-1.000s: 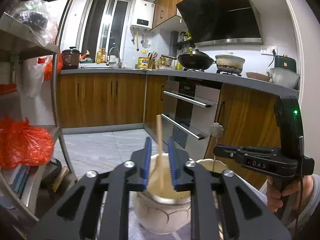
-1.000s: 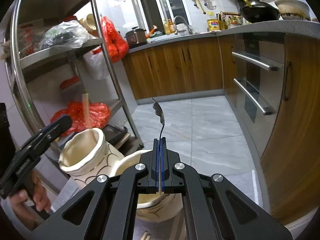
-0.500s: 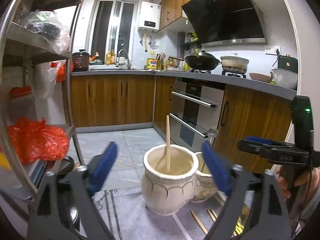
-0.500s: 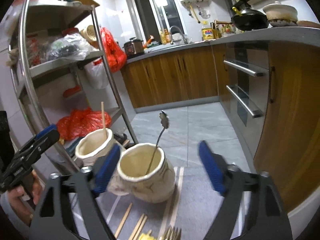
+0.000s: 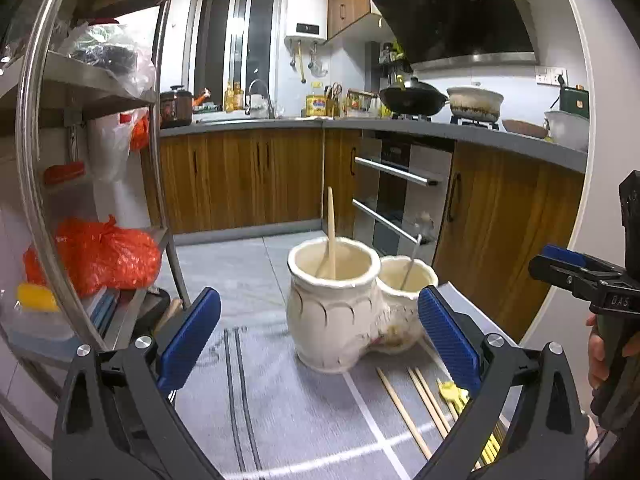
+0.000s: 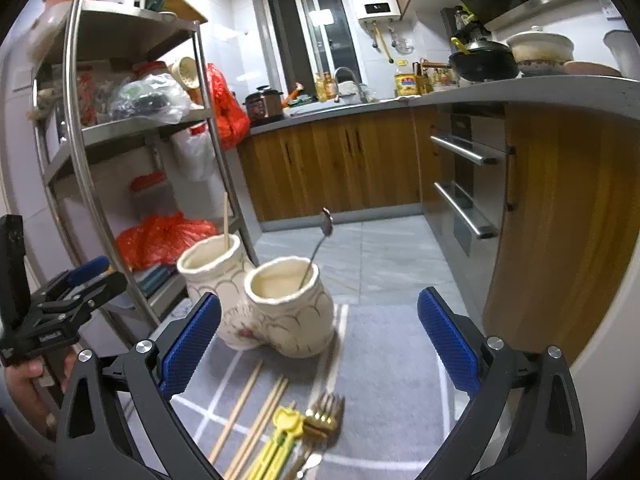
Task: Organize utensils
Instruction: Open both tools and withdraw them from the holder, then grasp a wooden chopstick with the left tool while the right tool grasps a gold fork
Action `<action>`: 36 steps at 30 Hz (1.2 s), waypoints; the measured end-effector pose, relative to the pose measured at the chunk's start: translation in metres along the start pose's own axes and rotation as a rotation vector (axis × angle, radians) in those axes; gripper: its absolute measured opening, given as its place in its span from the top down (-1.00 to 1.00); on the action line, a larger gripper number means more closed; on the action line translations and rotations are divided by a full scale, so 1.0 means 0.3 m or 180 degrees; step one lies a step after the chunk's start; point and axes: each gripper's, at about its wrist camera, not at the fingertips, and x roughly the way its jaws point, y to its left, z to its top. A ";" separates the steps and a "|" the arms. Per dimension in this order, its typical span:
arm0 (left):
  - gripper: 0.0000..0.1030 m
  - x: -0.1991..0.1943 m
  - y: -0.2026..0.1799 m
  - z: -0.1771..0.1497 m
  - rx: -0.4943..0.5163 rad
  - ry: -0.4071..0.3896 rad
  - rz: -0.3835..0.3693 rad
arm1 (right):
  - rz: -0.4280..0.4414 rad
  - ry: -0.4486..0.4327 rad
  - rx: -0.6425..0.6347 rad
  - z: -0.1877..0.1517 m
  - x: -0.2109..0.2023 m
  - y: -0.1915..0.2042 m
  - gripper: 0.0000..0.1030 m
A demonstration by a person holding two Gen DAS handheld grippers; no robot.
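Two cream ceramic jars stand side by side on a grey mat. The left jar (image 5: 334, 304) (image 6: 210, 276) holds one wooden chopstick (image 5: 331, 232) (image 6: 225, 218). The right jar (image 5: 404, 304) (image 6: 290, 306) holds a metal spoon (image 5: 414, 254) (image 6: 318, 240). Loose chopsticks (image 5: 416, 404) (image 6: 250, 412), gold forks (image 6: 324, 418) and yellow-handled utensils (image 6: 280, 436) lie on the mat in front of the jars. My left gripper (image 5: 320, 340) is open and empty, behind the left jar. My right gripper (image 6: 320, 340) is open and empty, above the loose utensils.
A steel shelf rack (image 6: 80, 152) with red bags (image 5: 100, 252) stands at the left. Wooden cabinets and an oven (image 5: 400, 192) line the back and right. The grey striped mat (image 5: 280, 408) covers the table. The right gripper also shows in the left wrist view (image 5: 576, 276).
Both grippers opened, letting go of the chopstick and the spoon into the jars, then drew back and down from the jars.
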 end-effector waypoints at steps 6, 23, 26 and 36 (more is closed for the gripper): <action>-0.89 -0.008 -0.035 -0.076 0.0008 0.0217 -0.0039 | -0.0076 0.0199 0.0050 -0.074 -0.011 -0.019 -0.90; -0.89 0.059 -0.131 -0.285 0.0133 0.0777 -0.0207 | -0.0249 0.0863 -0.0052 -0.263 0.089 -0.035 -0.88; -0.89 0.074 -0.139 -0.299 0.0152 0.0850 -0.0235 | -0.0205 0.0959 -0.0051 -0.273 0.110 -0.033 -0.83; -0.89 0.086 -0.177 -0.316 0.0278 0.0971 -0.0253 | 0.0052 0.1399 -0.0036 -0.318 0.172 0.023 0.27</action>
